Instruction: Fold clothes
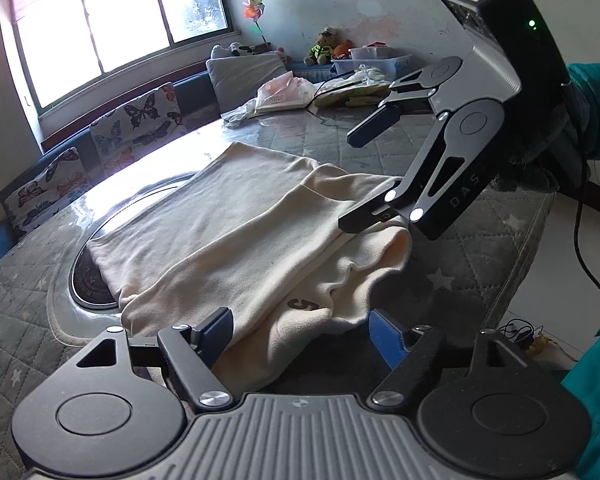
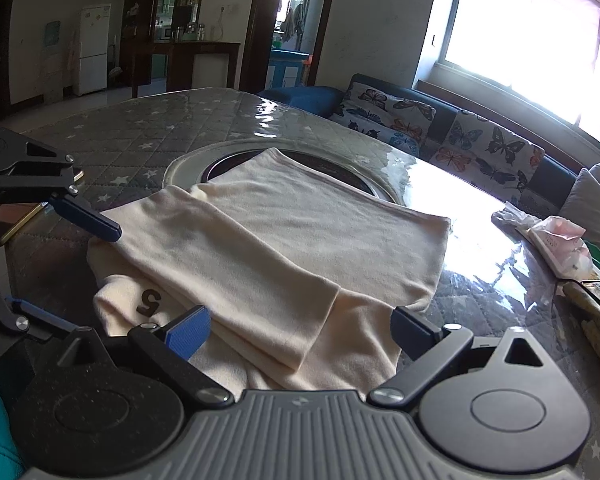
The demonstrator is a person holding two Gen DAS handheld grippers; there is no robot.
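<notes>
A cream garment point(image 1: 236, 236) lies partly folded on the quilted table, with a dark "5" print near its closest edge; it also shows in the right wrist view point(image 2: 284, 240). My left gripper point(image 1: 300, 332) is open, its fingers either side of the near edge of the cloth, holding nothing. My right gripper point(image 2: 300, 328) is open over the folded sleeve end. In the left wrist view the right gripper point(image 1: 360, 178) stands at the garment's right edge, its lower finger point(image 1: 360, 218) touching the cloth. In the right wrist view the left gripper point(image 2: 64, 268) is at the left edge.
The table point(image 2: 148, 136) has a round dark inset point(image 1: 88, 284) partly under the garment. Plastic bags and papers point(image 1: 284, 94) lie at the far side. A butterfly-print sofa point(image 2: 472, 140) runs beneath the windows. A phone point(image 2: 16, 222) lies on the table by the left gripper.
</notes>
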